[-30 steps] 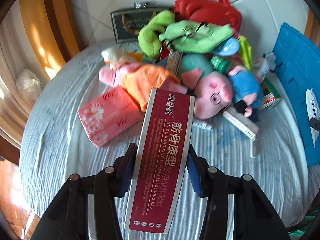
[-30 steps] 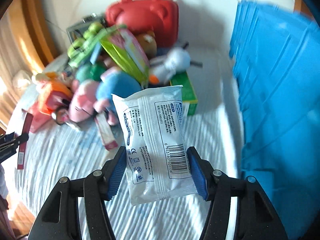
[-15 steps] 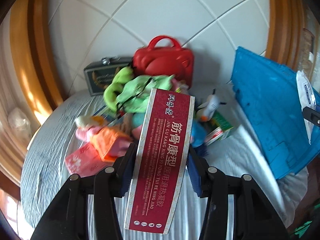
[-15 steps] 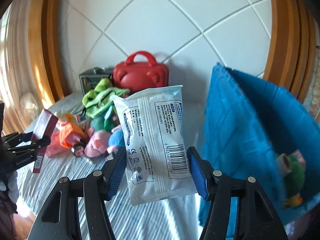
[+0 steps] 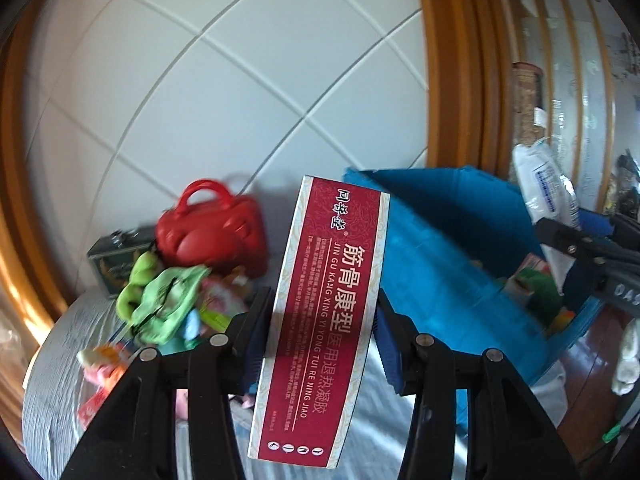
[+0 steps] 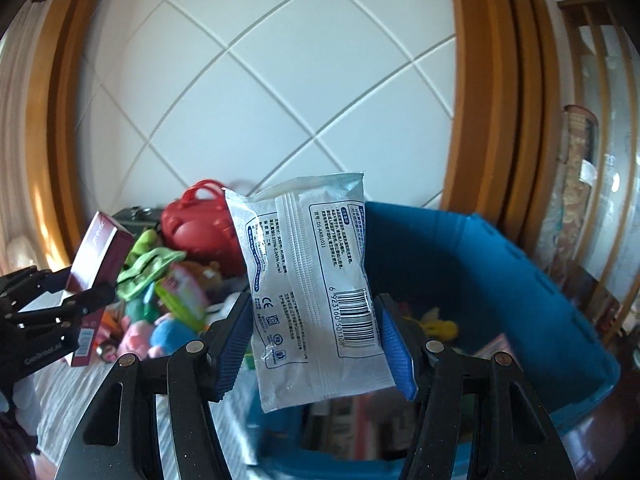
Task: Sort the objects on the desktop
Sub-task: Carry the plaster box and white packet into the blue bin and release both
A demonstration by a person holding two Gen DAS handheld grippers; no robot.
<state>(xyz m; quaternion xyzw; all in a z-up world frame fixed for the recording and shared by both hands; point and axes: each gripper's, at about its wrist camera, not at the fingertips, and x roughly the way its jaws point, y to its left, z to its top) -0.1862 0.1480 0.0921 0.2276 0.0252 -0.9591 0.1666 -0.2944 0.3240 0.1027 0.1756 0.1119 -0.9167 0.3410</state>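
The left gripper (image 5: pixel 322 338) pinches a red box (image 5: pixel 326 316) beside the blue bin (image 6: pixel 480 280); the right gripper (image 6: pixel 316 340) pinches a white packet (image 6: pixel 312 288) above that bin. Several items already lie inside the bin. The toy pile (image 6: pixel 160 280) beside the bin remains unsorted.
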